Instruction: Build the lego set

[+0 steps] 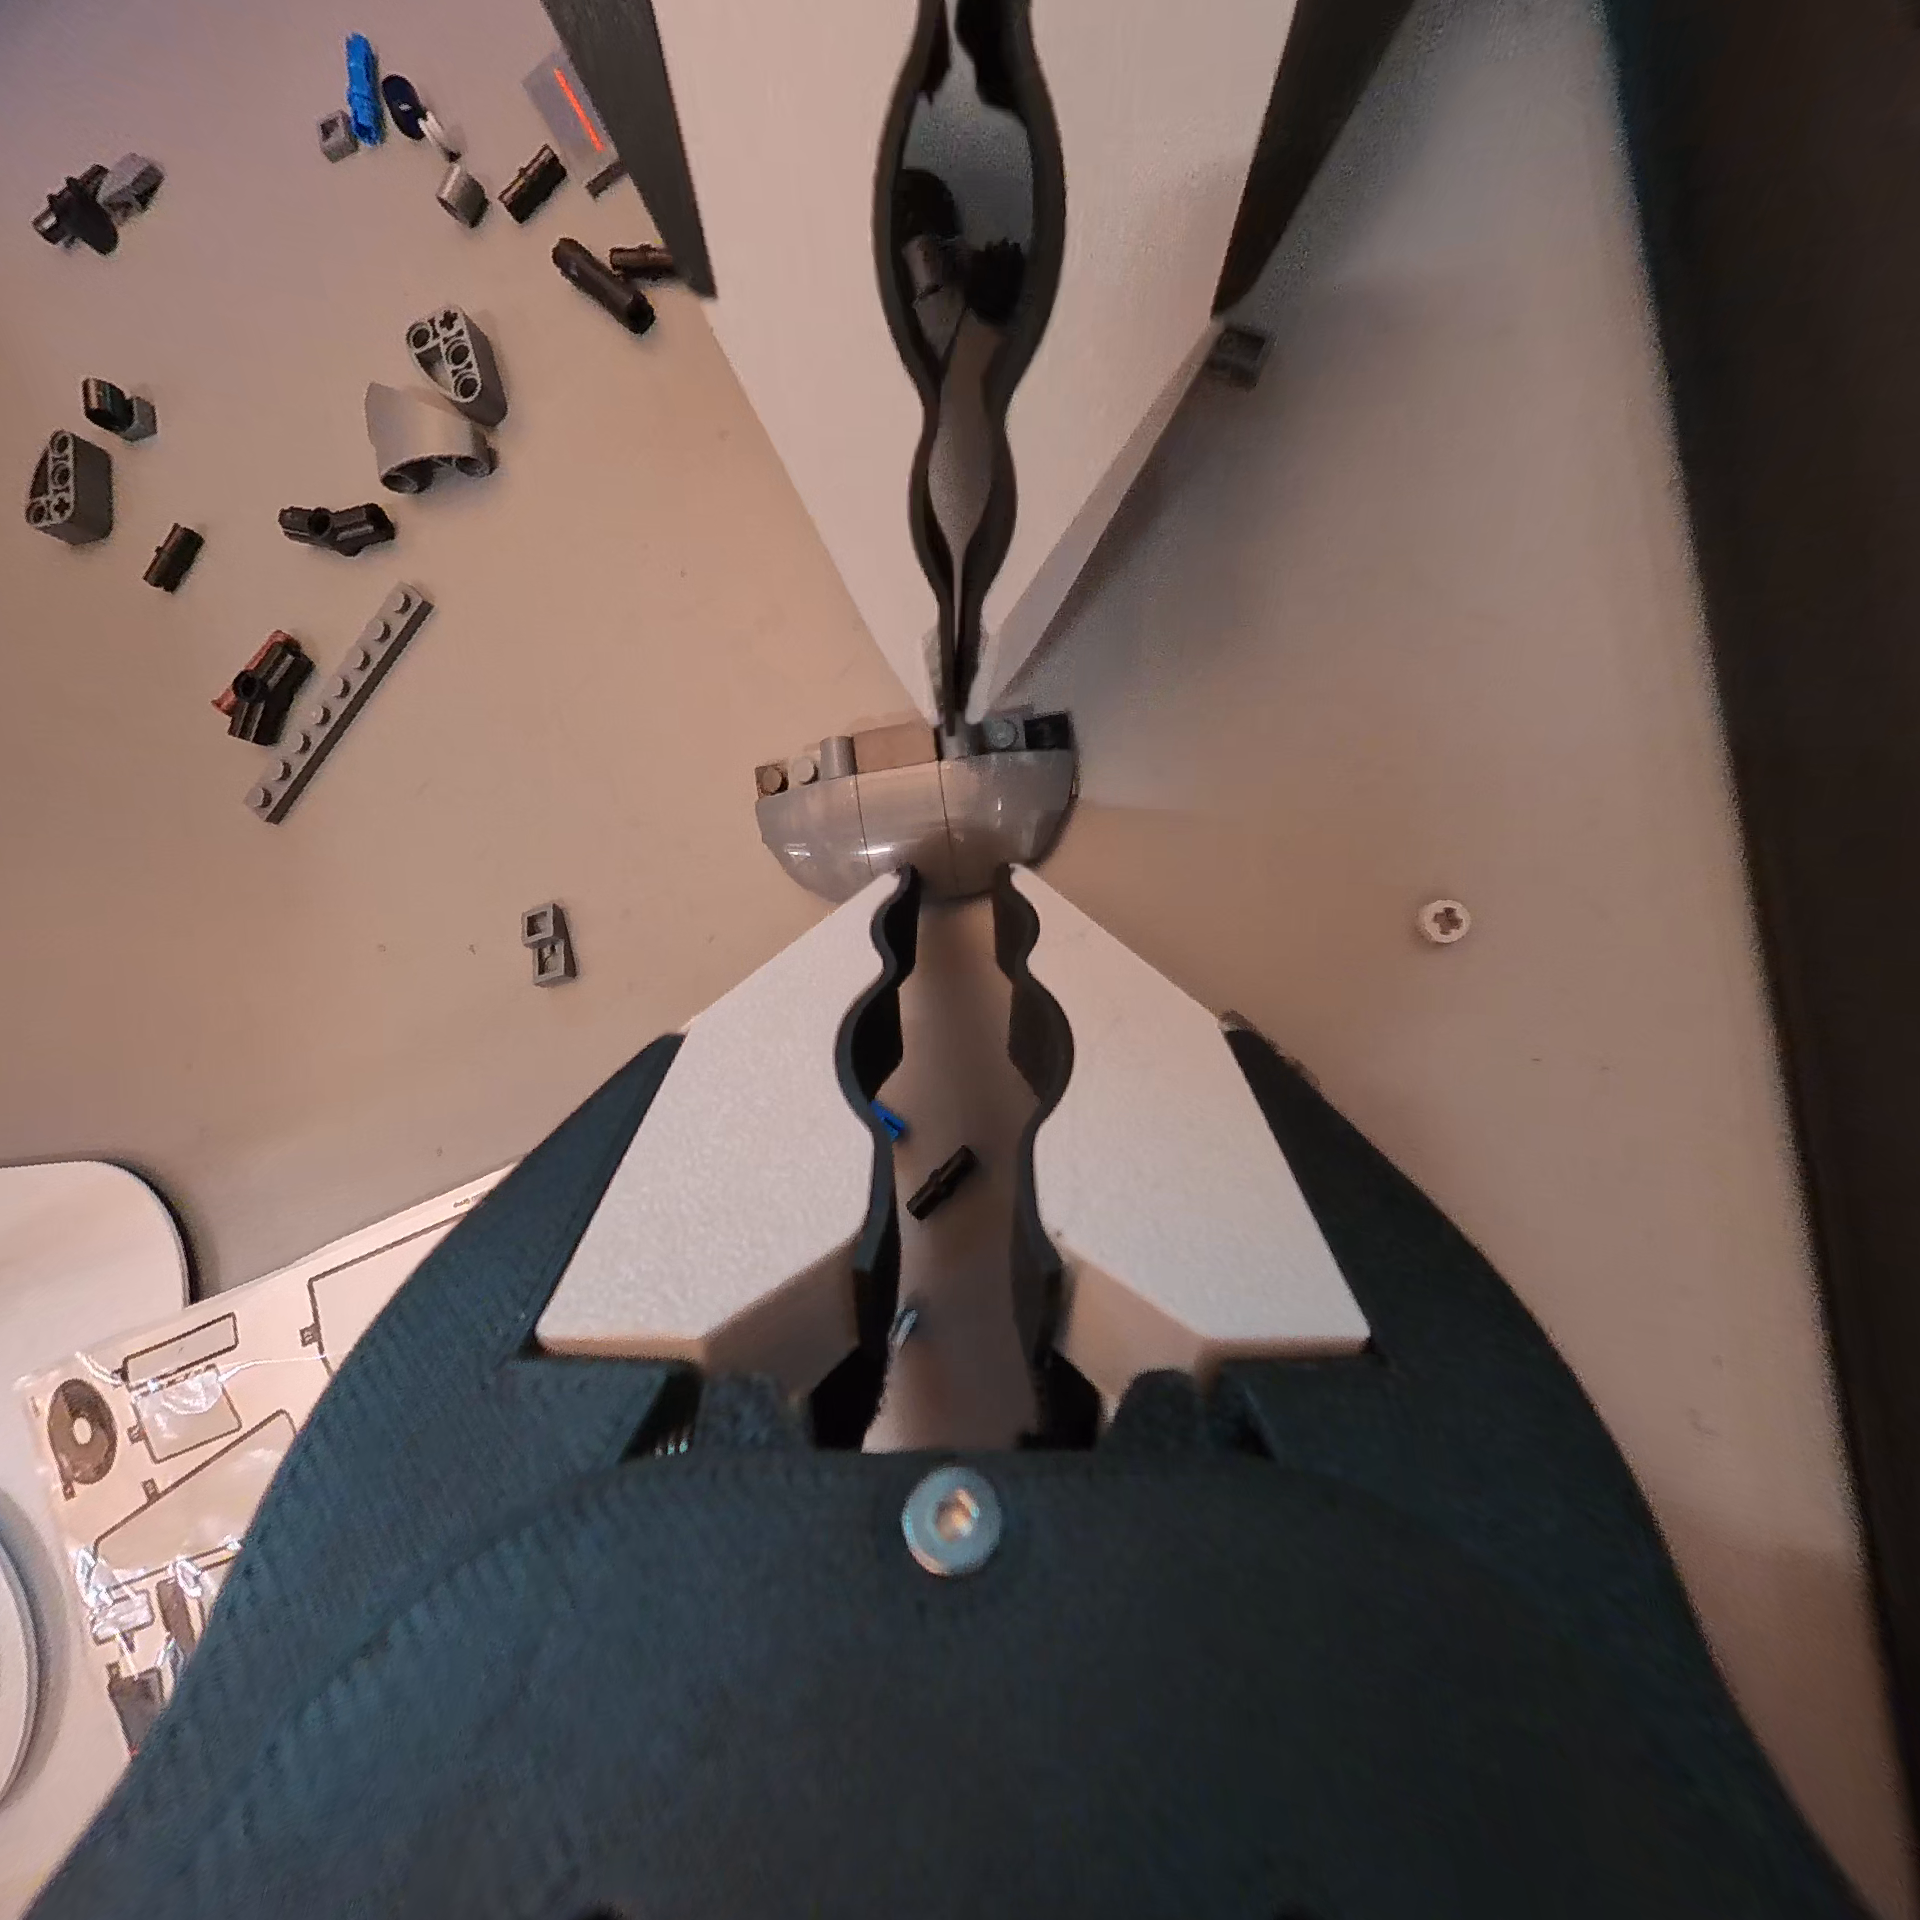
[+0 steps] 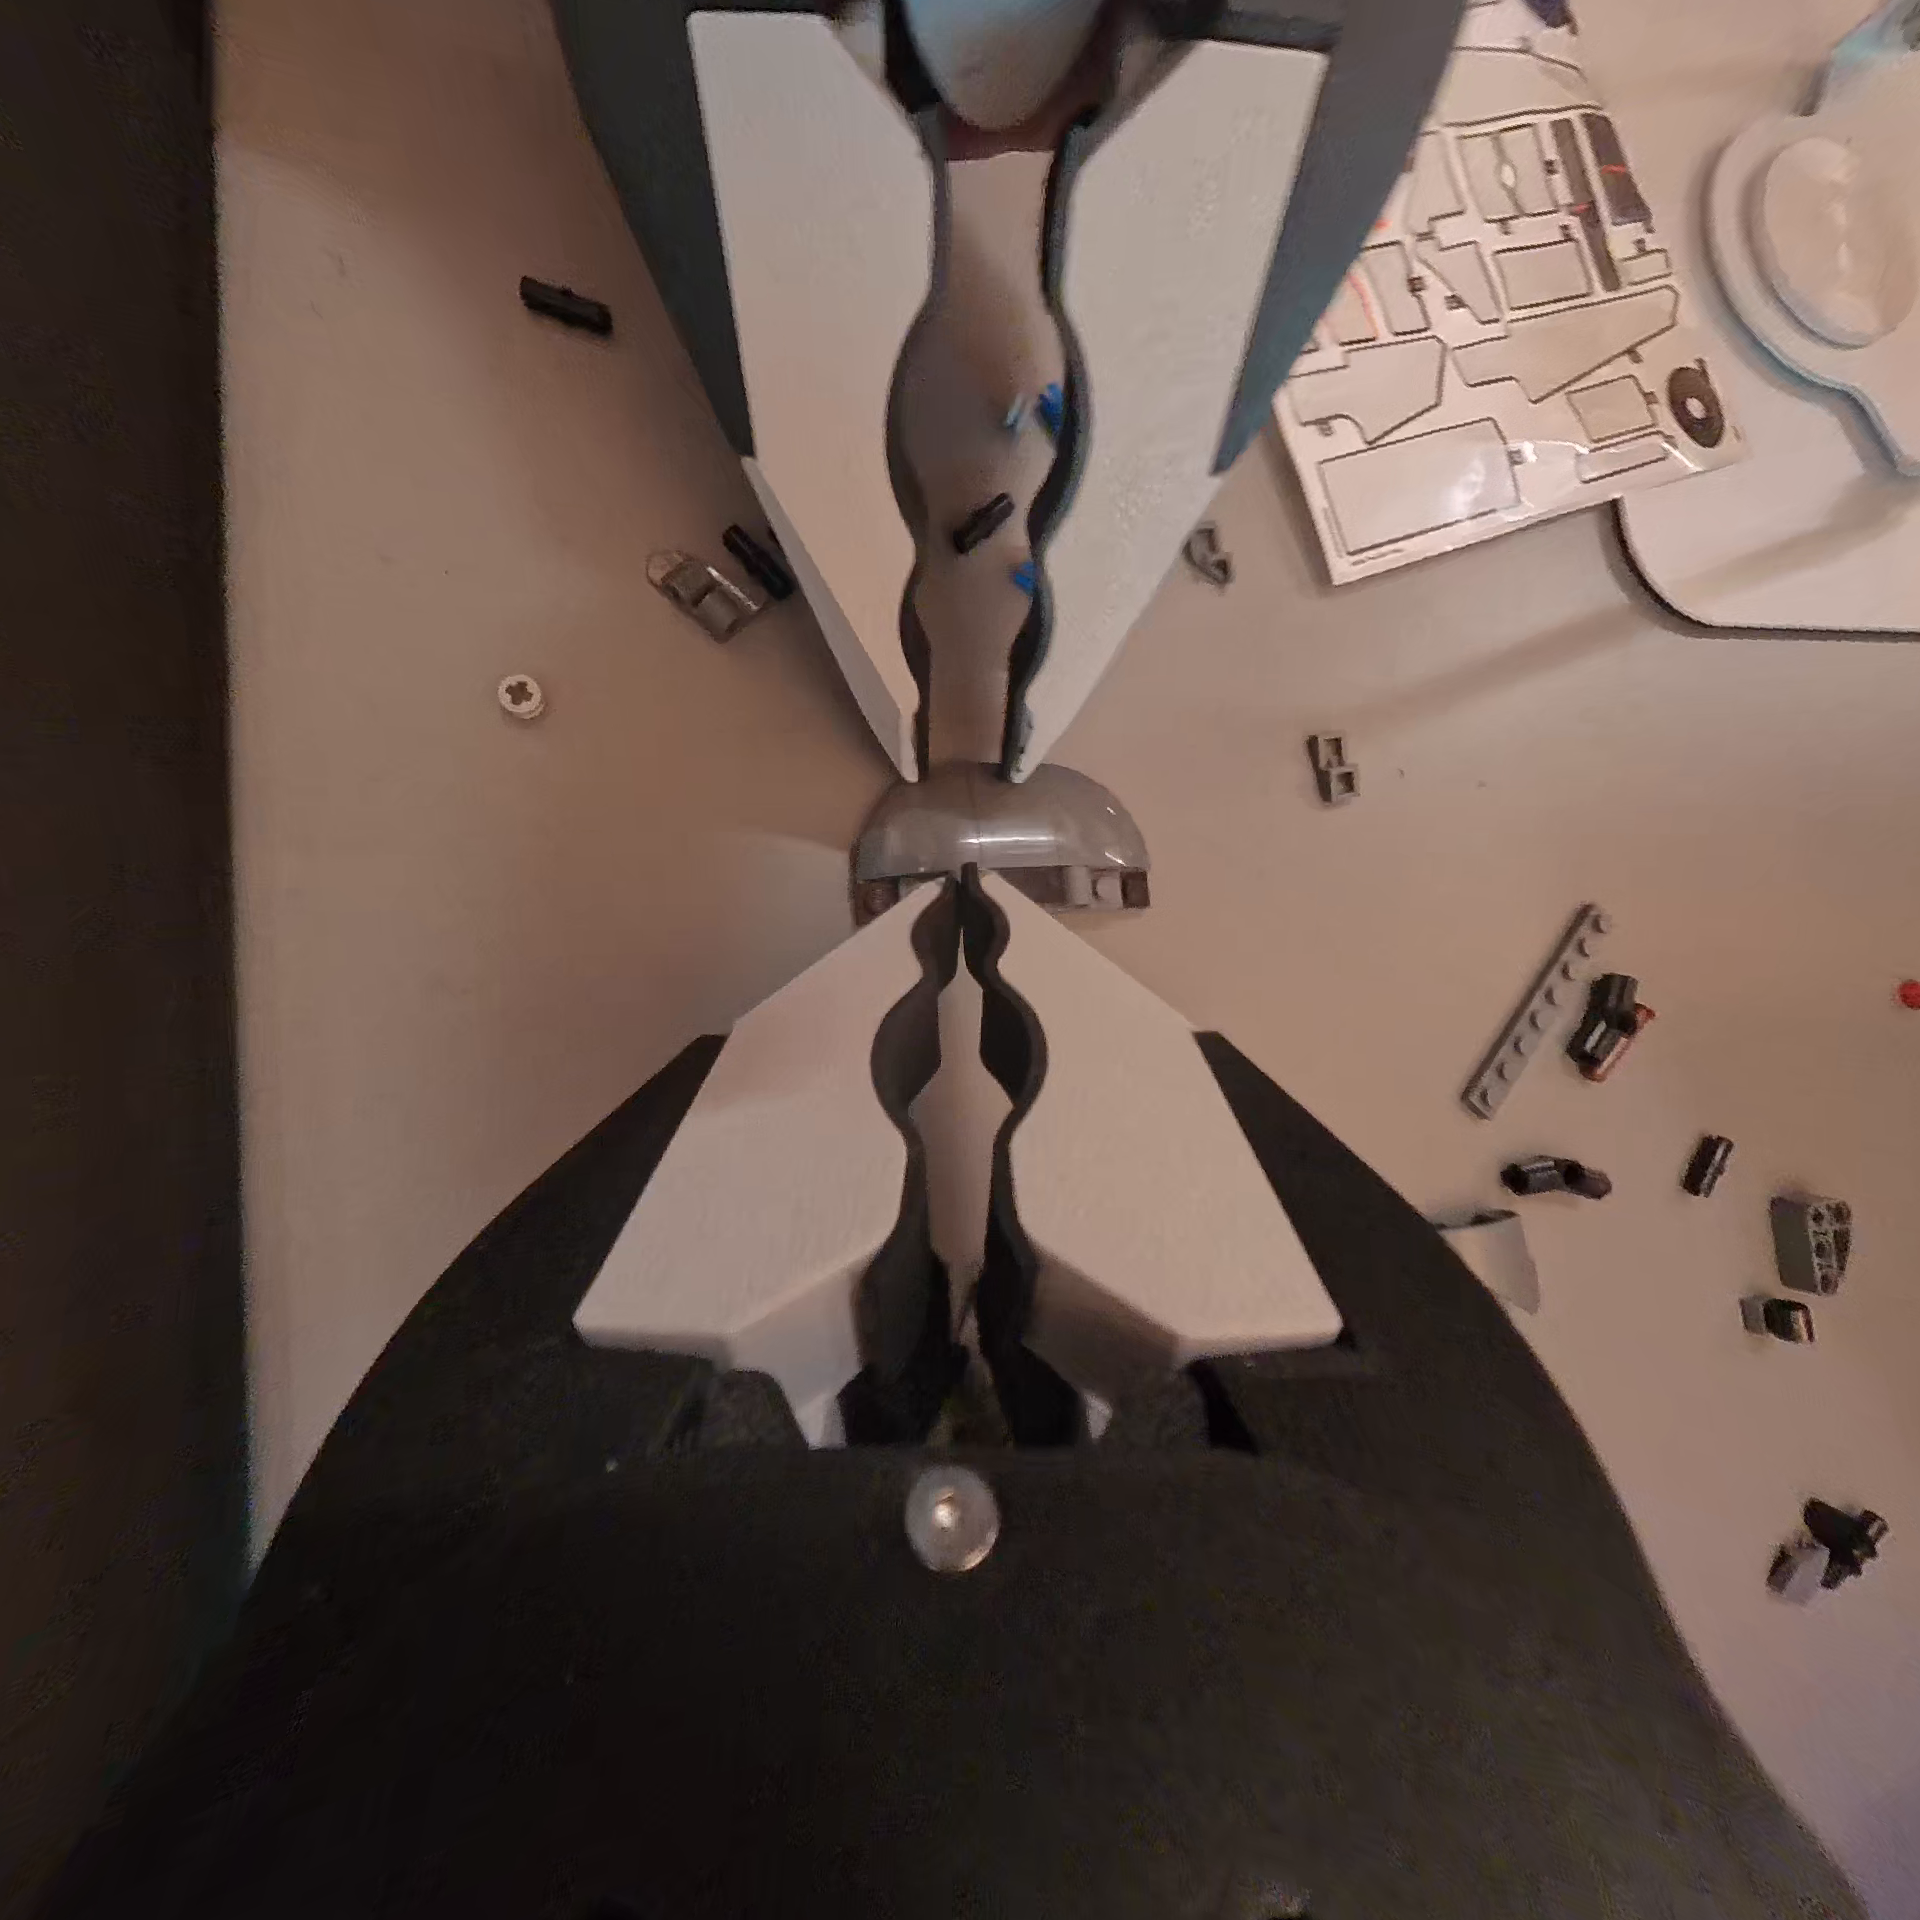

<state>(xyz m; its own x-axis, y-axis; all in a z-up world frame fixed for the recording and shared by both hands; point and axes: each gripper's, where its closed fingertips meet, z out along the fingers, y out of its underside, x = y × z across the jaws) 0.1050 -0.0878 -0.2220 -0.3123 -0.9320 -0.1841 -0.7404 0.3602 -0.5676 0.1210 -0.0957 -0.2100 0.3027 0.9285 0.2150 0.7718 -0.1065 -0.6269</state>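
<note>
Lego dome assembly point(image 1: 914, 821), grey and rounded, sits right between our two claws, tip to tip above the beige bench point(image 1: 1299, 1039). Our left claw point(image 1: 951, 883) meets its curved underside: the fingers stand a modest way apart, and both tips touch the dome's rounded shell, so we call that a grip on the assembly. Straight across from it, our right claw point(image 2: 956, 878) comes in from the opposite, studded side; its fingers are pressed almost together, tips nipping something at the flat edge of the assembly, though what exactly lies between them we cannot make out.

Off to the left of the left claw we see loose parts scattered on the bench: a long grey plate point(image 1: 338, 707), a grey curved shell piece point(image 1: 426, 442), black connector pins point(image 1: 338, 523), and a blue piece point(image 1: 362, 88) farther out. Just left of the tips lies a small grey bracket point(image 1: 548, 943). To the right of the left claw, a little white round piece point(image 1: 1446, 921) lies alone. Between the left claw's fingers, down on the bench, a black pin point(image 1: 938, 1180) shows. Near that claw's base on the left, a sticker sheet point(image 1: 156, 1423) in clear wrap lies on the bench.
</note>
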